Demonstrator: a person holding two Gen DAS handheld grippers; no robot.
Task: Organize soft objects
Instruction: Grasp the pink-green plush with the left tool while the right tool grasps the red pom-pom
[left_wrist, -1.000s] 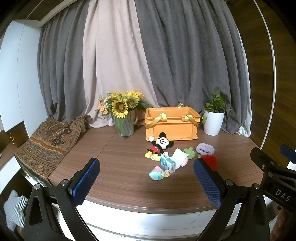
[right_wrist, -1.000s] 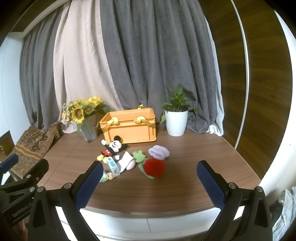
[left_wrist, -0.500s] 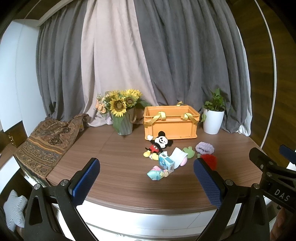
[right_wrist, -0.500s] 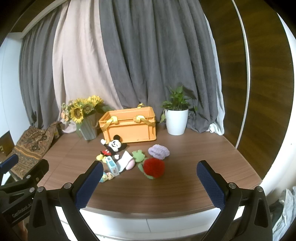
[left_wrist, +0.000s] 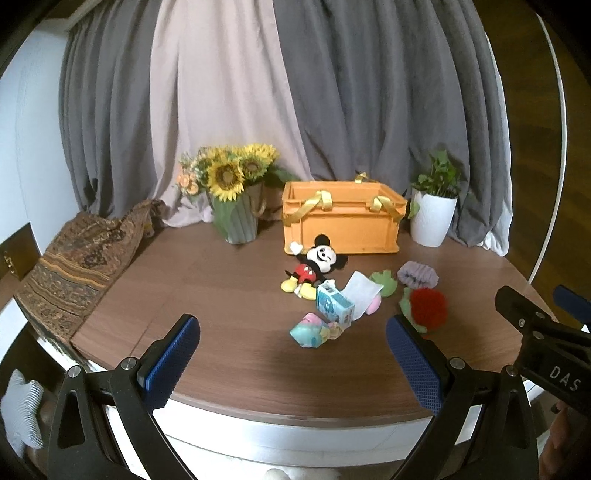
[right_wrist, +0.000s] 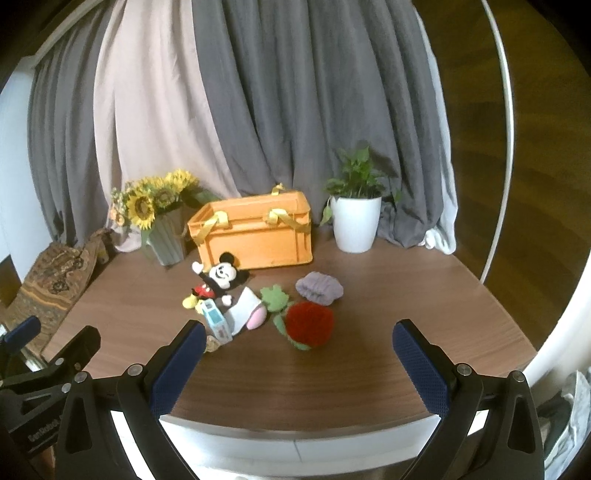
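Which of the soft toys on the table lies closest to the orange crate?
The black, red and white mouse plush: it lies right at the orange plastic crate's front wall, while the others lie further out.

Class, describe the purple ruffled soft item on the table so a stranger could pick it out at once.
Find the orange crate at the back of the wooden table. In front of its right corner, toward the white plant pot, lies the purple ruffled item. It is the only lilac, gathered, ribbed piece; the red pompom beside it is fuzzy and round.
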